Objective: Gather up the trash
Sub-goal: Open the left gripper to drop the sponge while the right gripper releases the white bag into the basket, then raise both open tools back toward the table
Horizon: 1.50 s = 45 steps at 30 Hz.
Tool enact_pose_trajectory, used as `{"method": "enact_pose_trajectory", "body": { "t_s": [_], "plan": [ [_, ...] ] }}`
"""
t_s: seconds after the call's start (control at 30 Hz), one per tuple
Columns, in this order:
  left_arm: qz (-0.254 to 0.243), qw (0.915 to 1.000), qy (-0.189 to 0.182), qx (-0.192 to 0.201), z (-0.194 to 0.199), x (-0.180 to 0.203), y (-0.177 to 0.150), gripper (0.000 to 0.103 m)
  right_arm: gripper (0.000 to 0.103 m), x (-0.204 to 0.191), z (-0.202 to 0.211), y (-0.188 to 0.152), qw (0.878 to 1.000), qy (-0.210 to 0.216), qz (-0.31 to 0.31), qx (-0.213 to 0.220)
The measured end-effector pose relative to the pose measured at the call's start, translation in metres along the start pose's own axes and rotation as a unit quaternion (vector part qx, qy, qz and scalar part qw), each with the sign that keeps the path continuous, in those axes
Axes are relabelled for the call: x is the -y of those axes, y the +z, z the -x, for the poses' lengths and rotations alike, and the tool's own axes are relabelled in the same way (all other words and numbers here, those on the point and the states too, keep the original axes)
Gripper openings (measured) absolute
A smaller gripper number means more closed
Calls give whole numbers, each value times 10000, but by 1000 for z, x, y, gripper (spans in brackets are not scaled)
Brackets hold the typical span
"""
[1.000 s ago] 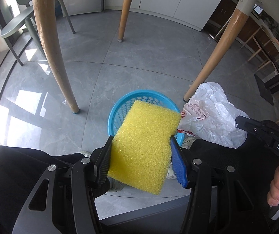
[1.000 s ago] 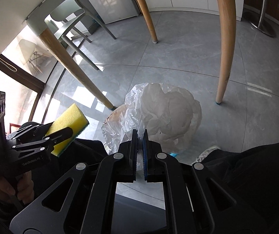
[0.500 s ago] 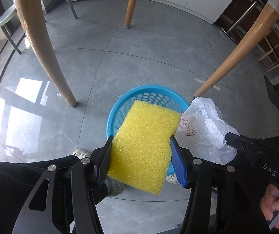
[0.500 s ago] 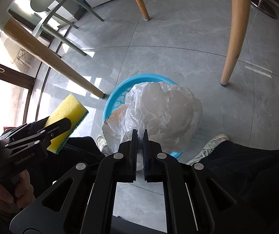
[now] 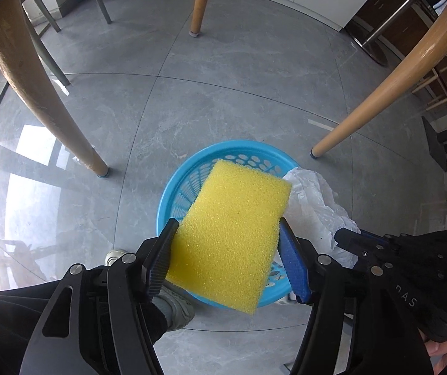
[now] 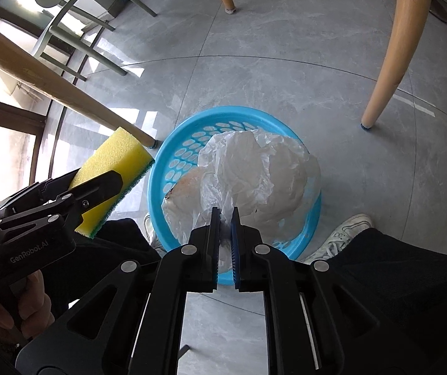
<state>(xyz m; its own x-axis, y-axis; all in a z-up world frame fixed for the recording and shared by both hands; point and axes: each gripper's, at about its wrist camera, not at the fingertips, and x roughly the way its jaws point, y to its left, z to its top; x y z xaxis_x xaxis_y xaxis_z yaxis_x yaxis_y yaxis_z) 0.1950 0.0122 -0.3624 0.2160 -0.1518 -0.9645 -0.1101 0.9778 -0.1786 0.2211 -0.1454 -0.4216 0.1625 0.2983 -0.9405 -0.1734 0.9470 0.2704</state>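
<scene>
Over the grey marbled floor tiles (image 5: 223, 100), glossy and streaked with window light, we list the following.

Basket (image 6: 179, 143): round, bright blue plastic, walls pierced with oval slots; it stands on the floor between tapered wooden table legs (image 5: 379, 93), smooth and pale tan.

Sponge (image 5: 229, 234): rectangular block of coarse yellow foam, open-pored, with a thin green scouring layer on one face seen from the right wrist view (image 6: 110, 175). It hangs above the near side of the basket, tilted, between the fingers of our left gripper (image 5: 226, 250). Those fingers have just been opening; the ribbed black one (image 5: 160, 256) lies against the sponge's left edge, and the blue-padded one (image 5: 292, 265) sits at its right edge, where we cannot tell whether it presses.

Bag (image 6: 254, 175): thin, crinkled, translucent white plastic, bunched into a loose ball, sitting over and in the basket and covering much of its bowl. Our right gripper (image 6: 224, 215) has its fingers slightly apart, just opening, a fold of the bag lying between them with gaps showing.

White laced shoes (image 6: 345, 231) stand beside the basket.
</scene>
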Motion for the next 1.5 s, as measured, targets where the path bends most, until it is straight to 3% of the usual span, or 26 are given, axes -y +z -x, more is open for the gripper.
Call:
{"method": "enact_pose_trajectory", "body": {
  "t_s": [0.03, 0.1, 0.43, 0.73, 0.93, 1.13, 1.33, 1.5],
  "plan": [
    [37, 10000, -20, -27, -2, -1, 0, 64, 19, 1, 1, 1, 10000, 14, -14, 7],
    [112, 9999, -20, -69, -5, -4, 1, 65, 25, 1, 1, 2, 10000, 5, -29, 40],
    [114, 9998, -166, 36, -2, -4, 2, 75, 30, 4, 6, -3, 9999, -121, 1, 19],
    [80, 10000, -18, 0, 4, -6, -1, 76, 31, 9, 25, -9, 9997, -231, -41, 89],
    [47, 9989, 369, -300, 13, -3, -16, 76, 43, 8, 57, -19, 9994, -169, -66, 312],
    [-121, 9985, 358, -407, 40, 9, -41, 76, 52, 10, 89, -39, 9990, -110, -94, 414],
    [-407, 9987, 320, -30, 85, 19, -59, 76, 60, 12, 134, -58, 9965, -243, -77, 798],
    [-538, 9976, 270, 329, 121, 22, -80, 76, 60, 7, 175, -78, 9923, -322, 104, 1188]
  ]
}}
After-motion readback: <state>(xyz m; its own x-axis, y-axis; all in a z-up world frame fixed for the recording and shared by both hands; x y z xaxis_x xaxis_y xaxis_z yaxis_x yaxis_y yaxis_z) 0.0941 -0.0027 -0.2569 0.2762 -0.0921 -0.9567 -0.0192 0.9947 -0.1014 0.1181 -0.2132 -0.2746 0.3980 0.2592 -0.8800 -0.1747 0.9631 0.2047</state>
